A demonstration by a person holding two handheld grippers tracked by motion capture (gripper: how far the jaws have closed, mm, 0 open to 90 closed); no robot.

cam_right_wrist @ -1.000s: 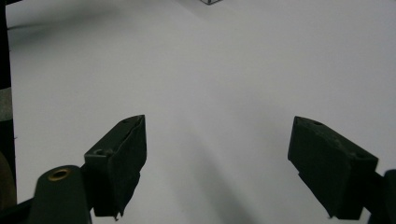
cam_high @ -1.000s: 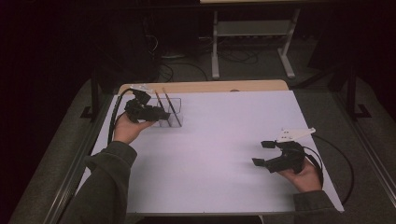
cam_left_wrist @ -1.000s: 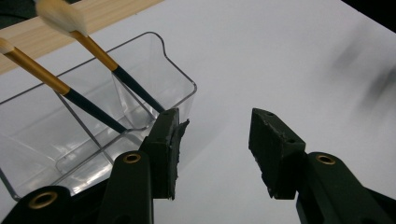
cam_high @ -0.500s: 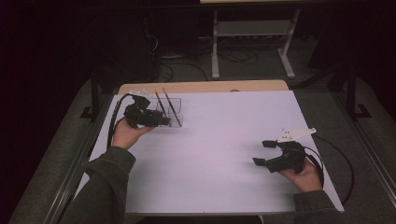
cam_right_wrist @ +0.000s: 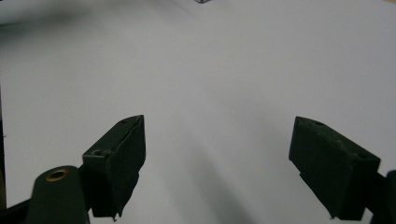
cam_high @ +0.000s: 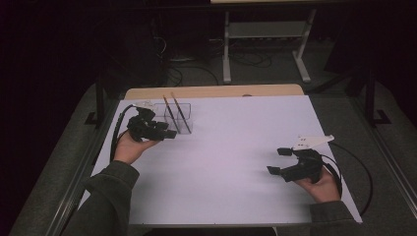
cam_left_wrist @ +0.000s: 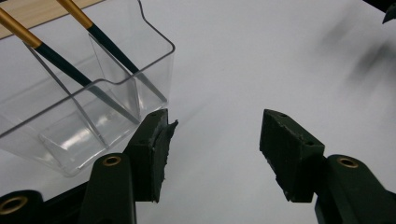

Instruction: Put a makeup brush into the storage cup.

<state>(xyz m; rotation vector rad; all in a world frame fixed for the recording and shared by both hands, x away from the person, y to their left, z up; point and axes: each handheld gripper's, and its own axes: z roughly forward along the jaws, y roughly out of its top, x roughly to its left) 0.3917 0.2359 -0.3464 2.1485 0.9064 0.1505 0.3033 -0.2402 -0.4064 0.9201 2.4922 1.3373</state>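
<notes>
— Near far-left corner of white tabletop: clear plastic two-compartment holder with two gold-and-black pencils, leaning.
— Left gripper?
— Just beside holder, jaws just been opening, empty. Right gripper wide apart, empty, near right edge.

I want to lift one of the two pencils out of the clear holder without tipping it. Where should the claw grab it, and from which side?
Probably the gold upper end of the nearer pencil, which leans out above the clear holder. Come from above, along the pencil's slant, because the holder's walls block its dark lower part. The left claw, open beside the holder, looks closest.
</notes>
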